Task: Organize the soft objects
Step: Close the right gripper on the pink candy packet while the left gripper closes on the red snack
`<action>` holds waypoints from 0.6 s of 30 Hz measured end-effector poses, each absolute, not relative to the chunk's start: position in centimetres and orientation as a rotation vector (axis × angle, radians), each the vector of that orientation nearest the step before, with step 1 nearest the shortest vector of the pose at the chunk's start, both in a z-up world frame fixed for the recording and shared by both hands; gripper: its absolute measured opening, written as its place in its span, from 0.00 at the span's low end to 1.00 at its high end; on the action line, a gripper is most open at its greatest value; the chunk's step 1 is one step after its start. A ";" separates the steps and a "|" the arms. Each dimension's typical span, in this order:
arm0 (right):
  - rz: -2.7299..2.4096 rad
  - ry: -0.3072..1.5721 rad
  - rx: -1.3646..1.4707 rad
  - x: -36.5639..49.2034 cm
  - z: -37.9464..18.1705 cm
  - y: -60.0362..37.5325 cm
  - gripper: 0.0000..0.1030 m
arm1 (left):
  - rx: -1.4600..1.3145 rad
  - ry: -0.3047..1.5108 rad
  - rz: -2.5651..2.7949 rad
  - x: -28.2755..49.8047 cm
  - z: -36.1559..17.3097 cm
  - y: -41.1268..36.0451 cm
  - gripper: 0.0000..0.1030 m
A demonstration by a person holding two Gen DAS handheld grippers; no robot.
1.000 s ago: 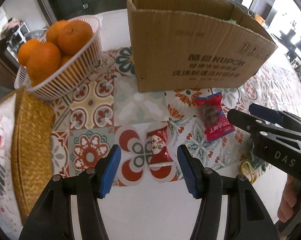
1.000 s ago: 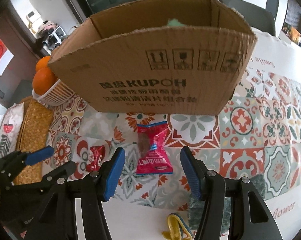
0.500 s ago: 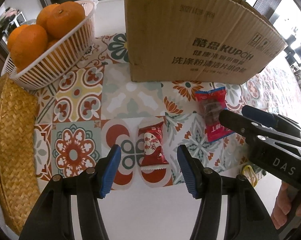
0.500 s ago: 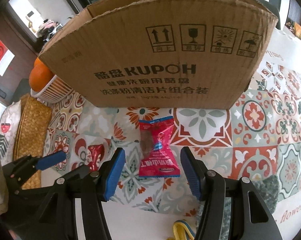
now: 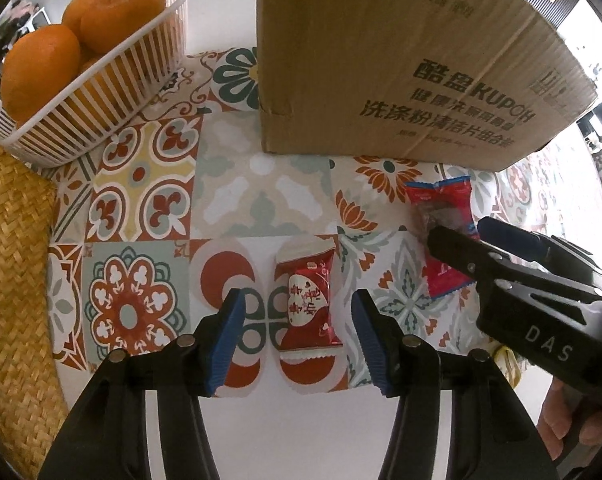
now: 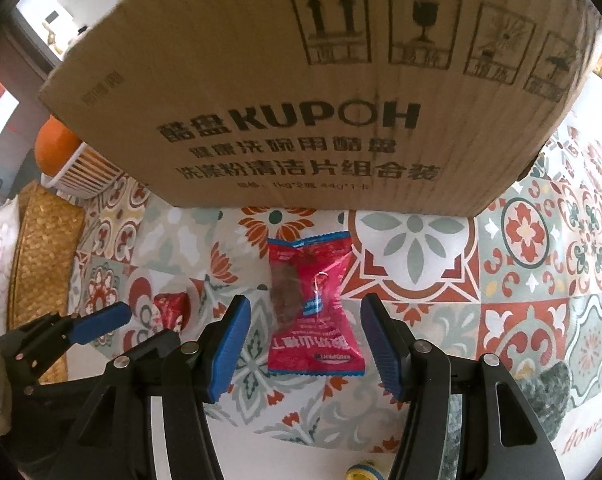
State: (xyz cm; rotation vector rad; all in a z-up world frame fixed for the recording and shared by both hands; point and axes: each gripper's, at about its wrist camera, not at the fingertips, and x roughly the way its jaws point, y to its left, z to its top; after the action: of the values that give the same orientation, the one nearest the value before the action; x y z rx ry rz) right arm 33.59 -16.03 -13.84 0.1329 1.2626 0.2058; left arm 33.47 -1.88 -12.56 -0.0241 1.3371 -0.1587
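Red candy packet (image 5: 309,306) lies between closing left gripper (image 5: 299,338) jaws.

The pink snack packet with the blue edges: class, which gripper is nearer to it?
Right. The right gripper straddles the pink packet, open, its fingers either side without touching. The left gripper, jaws closing, frames the dark red candy packet farther left.

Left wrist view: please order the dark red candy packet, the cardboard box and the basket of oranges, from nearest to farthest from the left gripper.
1. Dark red candy packet, between the closing fingers of the left gripper.
2. Cardboard box, beyond it, to the right.
3. Basket of oranges, far left corner.
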 end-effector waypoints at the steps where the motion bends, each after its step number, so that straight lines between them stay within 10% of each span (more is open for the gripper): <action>1: 0.203 1.266 0.127 33.6 -14.0 -16.0 0.57 | -0.021 1.340 -0.156 33.6 -12.8 -2.0 0.50; 18: 0.175 1.248 0.064 33.2 -15.7 -14.0 0.41 | -0.026 1.346 -0.161 34.4 -14.2 -2.6 0.21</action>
State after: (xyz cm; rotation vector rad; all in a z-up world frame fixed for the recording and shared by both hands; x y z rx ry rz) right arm 33.24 -13.97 -15.66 0.0635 1.2477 0.1753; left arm 34.44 -2.63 -14.24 -0.0257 1.3464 -0.1613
